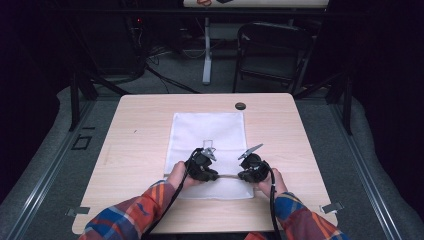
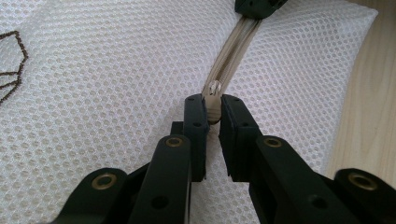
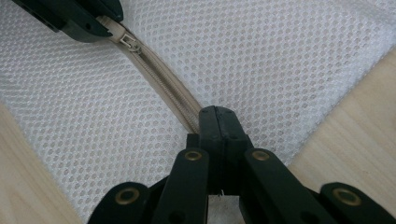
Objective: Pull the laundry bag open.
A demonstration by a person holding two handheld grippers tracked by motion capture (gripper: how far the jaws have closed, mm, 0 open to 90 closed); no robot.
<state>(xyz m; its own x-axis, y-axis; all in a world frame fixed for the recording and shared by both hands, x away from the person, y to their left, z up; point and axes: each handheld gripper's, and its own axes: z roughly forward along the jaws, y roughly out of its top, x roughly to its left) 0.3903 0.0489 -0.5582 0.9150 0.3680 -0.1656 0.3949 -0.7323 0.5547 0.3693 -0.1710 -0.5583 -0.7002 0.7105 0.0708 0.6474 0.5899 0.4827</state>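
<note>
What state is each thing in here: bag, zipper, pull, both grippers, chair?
Mesh bag: flat on the table.
Zipper: closed between the two grippers.
Zipper pull: pinched by the left gripper.
Left gripper: shut on the zipper pull.
Right gripper: shut on the zipper's end.
Small dark disc: lying on the table beyond the bag.
Folding chair: unfolded, standing behind the table.

White mesh bag (image 1: 207, 131); beige zipper (image 3: 163, 91); plaid sleeves (image 1: 131, 216).
</note>
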